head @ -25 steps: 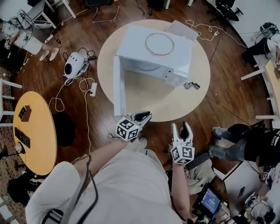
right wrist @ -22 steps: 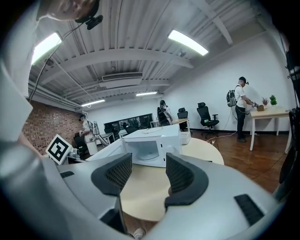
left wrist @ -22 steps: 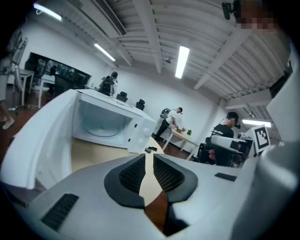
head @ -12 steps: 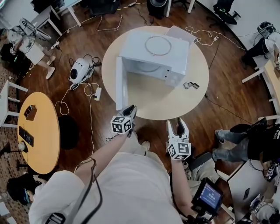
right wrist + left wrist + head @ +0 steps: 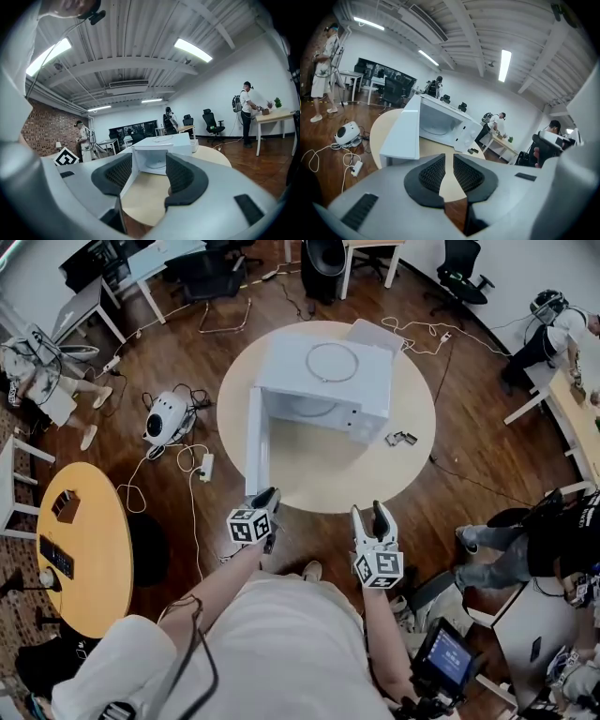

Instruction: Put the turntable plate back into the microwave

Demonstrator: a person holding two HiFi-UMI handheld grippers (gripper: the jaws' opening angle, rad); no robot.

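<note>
The white microwave (image 5: 328, 371) stands on the round table (image 5: 328, 474) with its door (image 5: 253, 437) swung wide open toward me. A pale round plate (image 5: 157, 165) lies inside the cavity, seen also in the left gripper view as the plate (image 5: 436, 132). A thin ring (image 5: 331, 362) rests on the microwave's top. My left gripper (image 5: 269, 493) hangs off the table's near edge below the door, jaws almost together with only a thin slit, nothing in them (image 5: 447, 159). My right gripper (image 5: 369, 512) is open and empty, pointing at the cavity (image 5: 149, 161).
A small dark object (image 5: 401, 438) lies on the table right of the microwave, a white box (image 5: 375, 334) behind it. On the floor at left are a white device (image 5: 164, 415), cables and a power strip (image 5: 205, 466). A yellow table (image 5: 80, 540) stands far left. People stand around.
Both grippers have drawn back from the table's edge toward me. The left one moved left, away from the door's near end, and turned. The right one rose a little.
</note>
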